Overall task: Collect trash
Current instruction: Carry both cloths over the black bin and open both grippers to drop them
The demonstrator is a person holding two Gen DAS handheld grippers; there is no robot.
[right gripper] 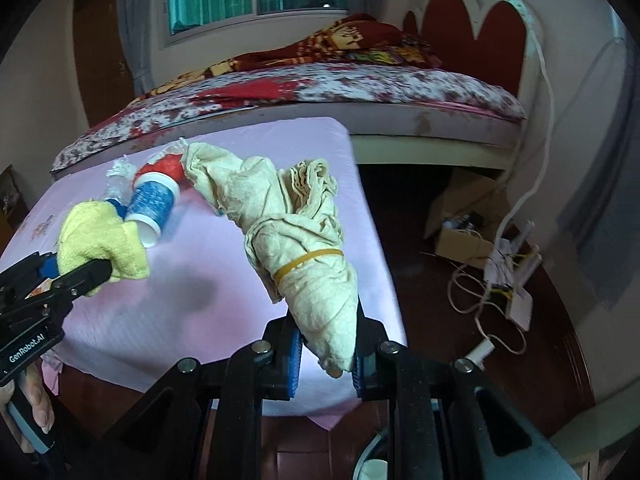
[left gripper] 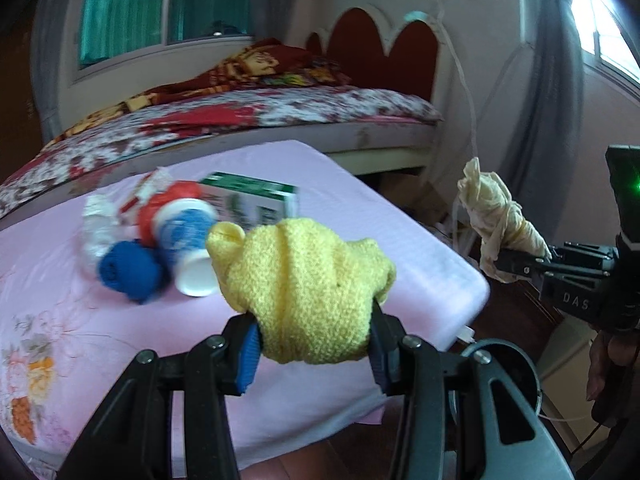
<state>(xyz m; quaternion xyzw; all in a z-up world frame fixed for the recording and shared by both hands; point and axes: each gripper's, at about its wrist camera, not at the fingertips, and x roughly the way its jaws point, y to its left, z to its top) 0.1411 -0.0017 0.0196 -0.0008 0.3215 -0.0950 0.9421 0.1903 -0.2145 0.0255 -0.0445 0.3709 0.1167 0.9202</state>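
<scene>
My left gripper [left gripper: 314, 350] is shut on a balled yellow knitted cloth [left gripper: 304, 284], held above the near right part of the pink-covered table [left gripper: 100, 320]. The same yellow cloth [right gripper: 100, 242] and left gripper [right gripper: 86, 276] show at the left of the right wrist view. My right gripper [right gripper: 324, 354] is shut on a cream rag bundle [right gripper: 304, 248] tied with a rubber band, over the table's right edge [right gripper: 372, 216]; that rag bundle [left gripper: 494, 220] and the right gripper [left gripper: 516, 268] appear right of the table. On the table lie a blue-and-white cup [left gripper: 188, 240], a blue cloth ball [left gripper: 130, 272], a red wrapper [left gripper: 150, 216], clear plastic [left gripper: 96, 224] and a green-white carton [left gripper: 256, 196].
A bed [left gripper: 240, 116] with a floral cover stands behind the table. A dark round bin rim [left gripper: 504, 360] shows at the lower right of the left wrist view. On the dark floor to the right lie a cardboard box [right gripper: 464, 224] and tangled cables [right gripper: 492, 296].
</scene>
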